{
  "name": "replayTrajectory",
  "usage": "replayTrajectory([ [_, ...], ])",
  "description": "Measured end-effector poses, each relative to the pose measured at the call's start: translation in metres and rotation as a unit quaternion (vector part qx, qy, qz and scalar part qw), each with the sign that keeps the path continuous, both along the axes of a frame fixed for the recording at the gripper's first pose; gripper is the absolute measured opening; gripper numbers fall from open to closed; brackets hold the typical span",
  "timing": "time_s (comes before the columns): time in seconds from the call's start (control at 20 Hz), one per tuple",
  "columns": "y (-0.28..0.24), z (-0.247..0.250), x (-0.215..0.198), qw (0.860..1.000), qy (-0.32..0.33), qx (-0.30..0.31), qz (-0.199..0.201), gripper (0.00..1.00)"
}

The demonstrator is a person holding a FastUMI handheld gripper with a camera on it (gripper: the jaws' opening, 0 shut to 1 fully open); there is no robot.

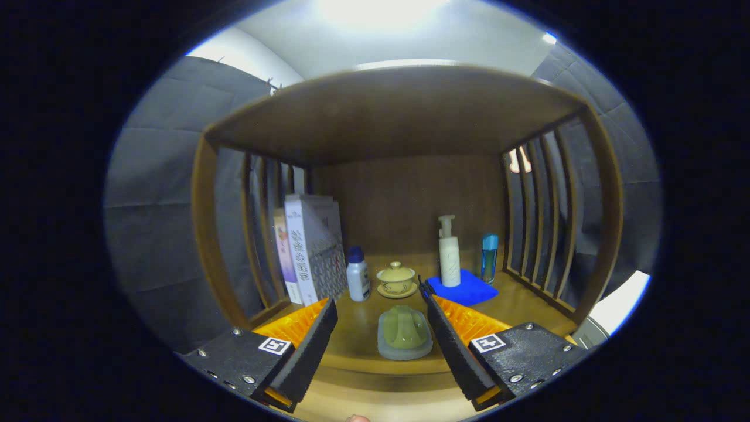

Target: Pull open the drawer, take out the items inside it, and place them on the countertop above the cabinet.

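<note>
My gripper [378, 310] is open, its two fingers spread wide over the wooden countertop [363, 351] of the cabinet. Between the fingers, on the countertop near its front edge, sits a green ornament on a pale grey base [404, 335]; neither finger touches it. Beyond the fingertips stands a small yellowish lidded cup on a saucer [396, 279]. To its left is a small white bottle with a dark blue cap [357, 274].
Upright white books [310, 246] lean against the left slatted side. A white pump bottle [449, 252] stands on a blue cloth [463, 288], with a blue bottle [489, 257] beside it near the right slats. A wooden shelf top [392, 111] hangs overhead.
</note>
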State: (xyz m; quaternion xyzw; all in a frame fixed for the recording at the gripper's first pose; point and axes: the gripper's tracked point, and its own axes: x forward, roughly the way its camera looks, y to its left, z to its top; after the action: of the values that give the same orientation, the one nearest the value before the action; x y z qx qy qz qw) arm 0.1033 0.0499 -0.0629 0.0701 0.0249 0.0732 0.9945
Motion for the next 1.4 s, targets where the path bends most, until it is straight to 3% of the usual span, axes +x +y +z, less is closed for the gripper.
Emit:
replayTrajectory([
  [0.25, -0.002, -0.005, -0.088, 0.999, -0.037, -0.003, -0.027, 0.96],
  [0.45, 0.007, -0.045, -0.152, 1.000, -0.020, 0.006, -0.011, 0.96],
  [0.6, 0.009, -0.083, -0.180, 0.999, 0.003, -0.033, -0.003, 0.96],
  [0.9, 0.022, -0.139, -0.206, 0.997, 0.049, -0.065, 0.003, 0.96],
  [1.4, 0.013, -0.186, -0.202, 0.988, 0.109, -0.100, -0.052, 0.95],
])
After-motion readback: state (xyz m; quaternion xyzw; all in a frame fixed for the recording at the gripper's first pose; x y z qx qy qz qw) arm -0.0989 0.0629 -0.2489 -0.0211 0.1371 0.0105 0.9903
